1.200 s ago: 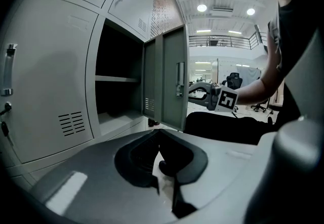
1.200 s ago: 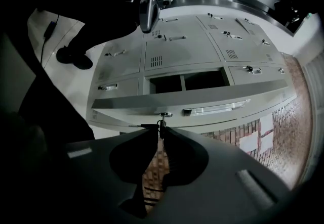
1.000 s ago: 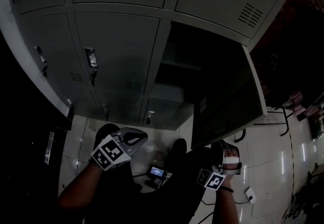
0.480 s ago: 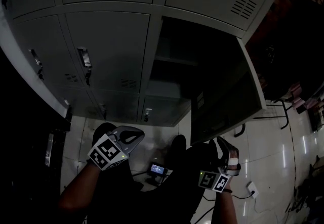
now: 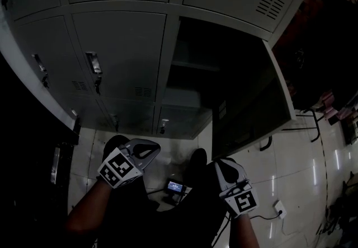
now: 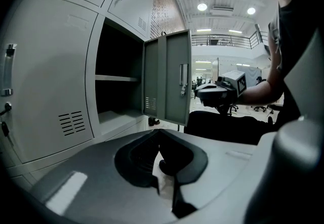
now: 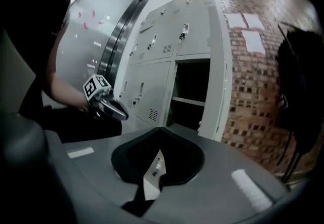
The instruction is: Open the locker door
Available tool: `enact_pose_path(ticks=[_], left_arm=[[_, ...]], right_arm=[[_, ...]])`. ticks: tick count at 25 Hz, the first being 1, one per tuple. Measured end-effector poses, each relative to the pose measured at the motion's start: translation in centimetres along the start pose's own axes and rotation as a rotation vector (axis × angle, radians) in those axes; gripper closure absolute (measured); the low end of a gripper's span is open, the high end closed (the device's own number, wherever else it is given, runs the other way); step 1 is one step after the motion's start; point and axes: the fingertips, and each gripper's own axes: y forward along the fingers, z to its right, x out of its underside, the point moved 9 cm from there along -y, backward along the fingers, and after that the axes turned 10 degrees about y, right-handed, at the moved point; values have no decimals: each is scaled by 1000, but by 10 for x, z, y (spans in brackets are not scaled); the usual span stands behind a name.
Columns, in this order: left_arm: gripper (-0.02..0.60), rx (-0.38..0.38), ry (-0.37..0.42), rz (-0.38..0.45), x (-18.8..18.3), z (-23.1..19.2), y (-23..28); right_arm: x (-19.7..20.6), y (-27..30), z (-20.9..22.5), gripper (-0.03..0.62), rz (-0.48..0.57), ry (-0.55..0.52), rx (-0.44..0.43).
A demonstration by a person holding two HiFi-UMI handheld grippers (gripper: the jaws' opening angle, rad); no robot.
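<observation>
Right gripper: drawn back from the door since a second ago, now well below its lower edge. Jaws closing fully together, with nothing between them.
Left gripper: jaws together, empty, apart from the lockers.
Door: swung out to the right, compartment open and dark.
Risk: nothing holds the door, so it may drift shut, or a rising right gripper may knock it.

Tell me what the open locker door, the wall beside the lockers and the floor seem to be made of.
The open locker door is likely thin sheet metal, painted matte light grey; stamped vent slots and folded edges suggest it. The wall is bare brick, with mortar joints visible. The floor is probably glossy tile, given its grid lines and light reflections.
</observation>
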Motion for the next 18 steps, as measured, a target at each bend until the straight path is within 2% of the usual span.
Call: enact_pose_path(ticks=[3, 7, 13, 18], left_arm=[[569, 3, -3, 1, -3, 0, -1], [569, 5, -1, 0, -2, 0, 0], [569, 2, 1, 0, 0, 0, 1], [569, 1, 1, 9, -1, 0, 0]], right_arm=[[9, 7, 2, 592, -16, 118, -68], [14, 11, 8, 592, -36, 185, -86], [17, 16, 2, 594, -78, 134, -107], [17, 19, 1, 594, -88, 135, -100]])
